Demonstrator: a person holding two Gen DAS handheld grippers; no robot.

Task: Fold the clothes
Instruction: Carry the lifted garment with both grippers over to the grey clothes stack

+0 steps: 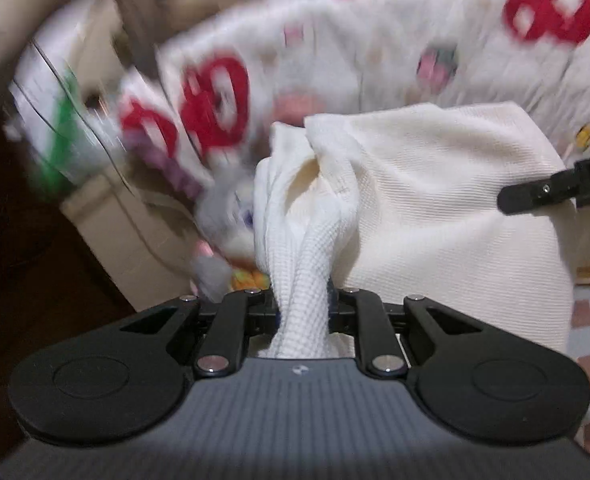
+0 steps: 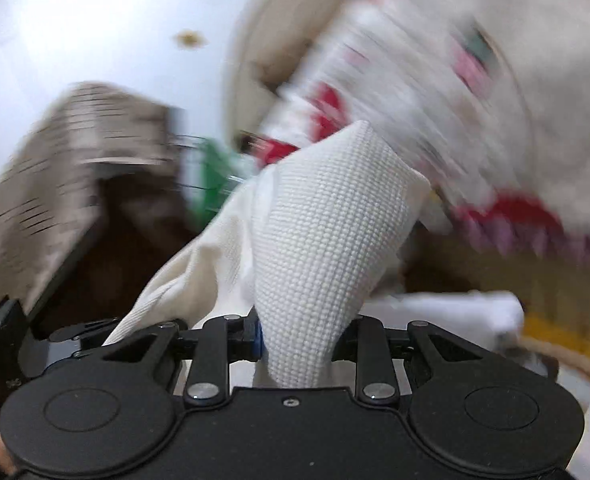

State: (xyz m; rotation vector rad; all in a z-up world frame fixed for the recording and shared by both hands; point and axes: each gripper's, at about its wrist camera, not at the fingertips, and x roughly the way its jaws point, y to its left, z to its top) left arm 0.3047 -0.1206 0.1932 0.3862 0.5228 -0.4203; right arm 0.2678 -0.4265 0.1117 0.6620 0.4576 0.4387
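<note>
A cream waffle-knit garment hangs between both grippers, held off the surface. My left gripper is shut on a bunched corner of it, the cloth squeezed into a rope between the jaws. In the right wrist view the same garment rises as a cone from my right gripper, which is shut on another thick fold. The right gripper's black finger shows at the right edge of the left wrist view, touching the cloth. Both backgrounds are smeared by motion.
Behind the garment lies a white bedspread with red printed shapes. A white and green box stands at the left beside dark floor. In the right wrist view a beige slatted piece sits left, and a thumb shows bottom left.
</note>
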